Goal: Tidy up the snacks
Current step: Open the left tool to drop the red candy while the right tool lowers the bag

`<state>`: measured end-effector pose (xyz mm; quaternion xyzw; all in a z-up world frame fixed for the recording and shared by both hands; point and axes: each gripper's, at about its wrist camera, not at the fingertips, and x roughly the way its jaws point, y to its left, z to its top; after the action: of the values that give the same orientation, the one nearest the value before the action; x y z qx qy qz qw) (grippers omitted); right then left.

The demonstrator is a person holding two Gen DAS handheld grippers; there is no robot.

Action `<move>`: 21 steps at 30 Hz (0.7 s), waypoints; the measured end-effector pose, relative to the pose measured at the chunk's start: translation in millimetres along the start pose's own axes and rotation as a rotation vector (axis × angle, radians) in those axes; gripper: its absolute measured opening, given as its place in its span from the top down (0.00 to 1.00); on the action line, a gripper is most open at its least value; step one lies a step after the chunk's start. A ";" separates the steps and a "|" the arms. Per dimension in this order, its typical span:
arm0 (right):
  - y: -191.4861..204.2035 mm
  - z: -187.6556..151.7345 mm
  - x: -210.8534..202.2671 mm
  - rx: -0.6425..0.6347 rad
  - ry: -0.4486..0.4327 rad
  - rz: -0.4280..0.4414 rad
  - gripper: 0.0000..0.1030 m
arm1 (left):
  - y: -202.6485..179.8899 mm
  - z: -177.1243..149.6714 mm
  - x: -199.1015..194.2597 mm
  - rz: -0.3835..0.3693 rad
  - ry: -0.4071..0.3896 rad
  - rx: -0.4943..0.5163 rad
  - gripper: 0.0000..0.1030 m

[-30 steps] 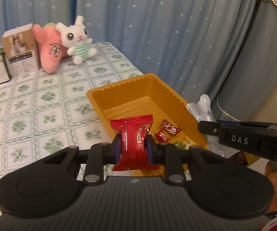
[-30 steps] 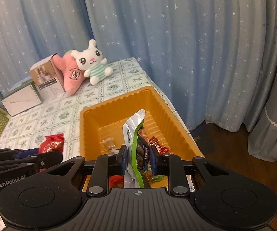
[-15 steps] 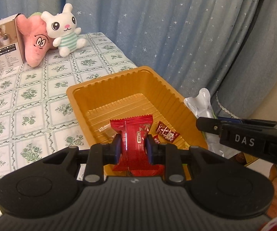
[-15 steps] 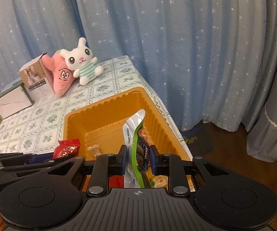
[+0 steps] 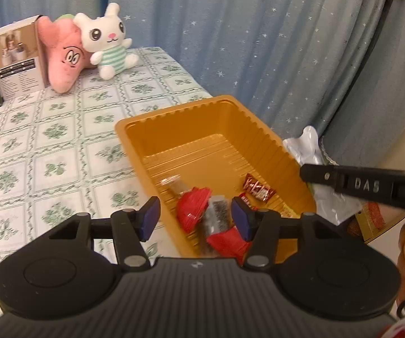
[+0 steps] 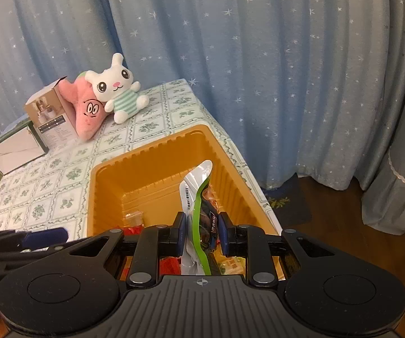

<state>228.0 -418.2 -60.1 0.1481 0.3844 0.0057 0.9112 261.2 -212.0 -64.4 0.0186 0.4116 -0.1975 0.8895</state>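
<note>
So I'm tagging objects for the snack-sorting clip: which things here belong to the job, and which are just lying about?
Part of the job:
- orange tray
- red snack packet, blurred, below the open left tool
- green and white snack bag, clamped in the right tool
- small red candies in the tray

Just lying about:
- white bunny plush
- pink plush
- cardboard box

Ahead of the gripper, a table covered by a floral-tiled cloth (image 6: 61,174) is backed by star-dotted blue curtains (image 6: 258,70); apparently wooden flooring (image 6: 340,239) is seen rightward.
</note>
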 end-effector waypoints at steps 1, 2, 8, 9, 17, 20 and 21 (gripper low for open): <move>0.7 0.3 -0.5 -0.002 -0.001 0.003 0.76 | 1.5 -1.3 -2.3 0.004 0.000 0.000 0.48; 1.6 0.5 -0.8 -0.003 -0.002 0.006 0.76 | 2.9 -2.6 -4.7 0.008 -0.001 -0.001 0.46; 11.9 3.3 -1.5 -0.020 -0.005 0.015 0.76 | 9.2 -8.4 -12.0 0.023 -0.003 -0.001 0.42; 13.2 3.9 -1.3 -0.024 -0.005 0.016 0.76 | 10.3 -8.8 -12.9 0.022 -0.004 -0.005 0.42; 19.0 6.7 2.1 -0.042 -0.004 0.014 0.76 | 14.8 -9.8 -15.4 0.025 -0.014 -0.016 0.38; 20.0 7.6 5.6 -0.049 0.000 0.011 0.76 | 17.0 -10.3 -16.1 0.024 -0.019 -0.022 0.36; 20.3 8.3 6.9 -0.051 0.000 0.011 0.76 | 18.0 -10.4 -16.3 0.025 -0.020 -0.026 0.35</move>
<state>240.8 -400.2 -53.9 0.1272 0.3835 0.0206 0.9145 250.8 -187.8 -61.5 0.0102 0.4048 -0.1813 0.8962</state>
